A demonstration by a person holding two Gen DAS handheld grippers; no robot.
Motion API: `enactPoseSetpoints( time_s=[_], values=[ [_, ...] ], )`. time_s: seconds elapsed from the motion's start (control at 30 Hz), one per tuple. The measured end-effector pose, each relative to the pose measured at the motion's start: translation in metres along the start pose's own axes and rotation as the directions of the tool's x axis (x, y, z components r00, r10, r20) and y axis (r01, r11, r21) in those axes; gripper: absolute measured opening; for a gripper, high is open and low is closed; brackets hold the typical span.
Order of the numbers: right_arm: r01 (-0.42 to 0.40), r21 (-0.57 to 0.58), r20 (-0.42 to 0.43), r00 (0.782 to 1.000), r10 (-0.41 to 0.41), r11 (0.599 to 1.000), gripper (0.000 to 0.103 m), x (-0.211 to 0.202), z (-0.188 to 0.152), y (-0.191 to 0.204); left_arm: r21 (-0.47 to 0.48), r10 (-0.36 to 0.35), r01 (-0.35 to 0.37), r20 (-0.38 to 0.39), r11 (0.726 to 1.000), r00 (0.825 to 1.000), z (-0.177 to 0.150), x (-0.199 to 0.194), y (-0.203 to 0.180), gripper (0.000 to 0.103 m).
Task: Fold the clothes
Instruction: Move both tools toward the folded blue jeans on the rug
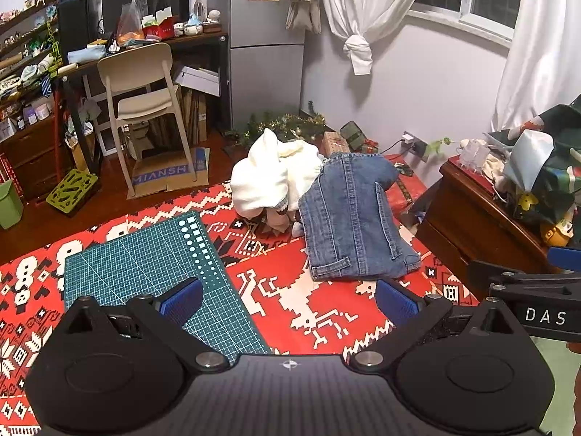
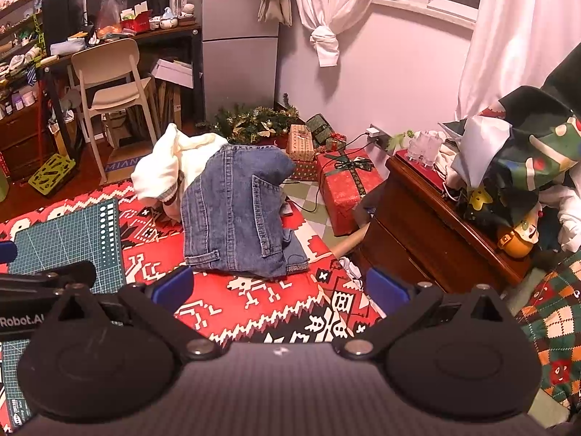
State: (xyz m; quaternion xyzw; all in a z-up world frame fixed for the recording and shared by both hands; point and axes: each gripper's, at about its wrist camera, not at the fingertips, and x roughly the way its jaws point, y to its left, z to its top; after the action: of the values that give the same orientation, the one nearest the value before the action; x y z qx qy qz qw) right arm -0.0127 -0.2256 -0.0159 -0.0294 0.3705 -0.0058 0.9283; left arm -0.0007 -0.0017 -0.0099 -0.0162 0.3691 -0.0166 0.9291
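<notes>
A folded pair of blue jeans lies on the red patterned cloth, draped partly over a heap of white clothes behind it. My left gripper hovers open above the cloth, short of the jeans' near edge, with nothing between its blue pads. Open as well, my right gripper sits just in front of the jeans' hem and holds nothing. Each gripper shows at the edge of the other's view.
A green cutting mat lies on the cloth to the left. A dark wooden cabinet piled with bags stands on the right. Wrapped gift boxes, a white chair and a cluttered desk are beyond.
</notes>
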Motion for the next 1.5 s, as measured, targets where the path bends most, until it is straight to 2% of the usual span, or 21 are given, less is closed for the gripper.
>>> enactPoseSetpoints(
  time_s=[0.8, 1.5],
  values=[
    [-0.008, 0.001, -0.01, 1.0, 0.008, 1.0, 0.102, 0.008, -0.002, 0.001, -0.01, 0.008, -0.008, -0.011, 1.0, 1.0, -0.002, 0.009, 0.002, 0.102],
    [-0.016, 0.011, -0.029, 0.999, 0.016, 1.0, 0.102, 0.031, -0.01, 0.002, -0.072, -0.022, 0.02, -0.021, 0.997, 1.0, -0.013, 0.03, 0.008, 0.102]
  ],
)
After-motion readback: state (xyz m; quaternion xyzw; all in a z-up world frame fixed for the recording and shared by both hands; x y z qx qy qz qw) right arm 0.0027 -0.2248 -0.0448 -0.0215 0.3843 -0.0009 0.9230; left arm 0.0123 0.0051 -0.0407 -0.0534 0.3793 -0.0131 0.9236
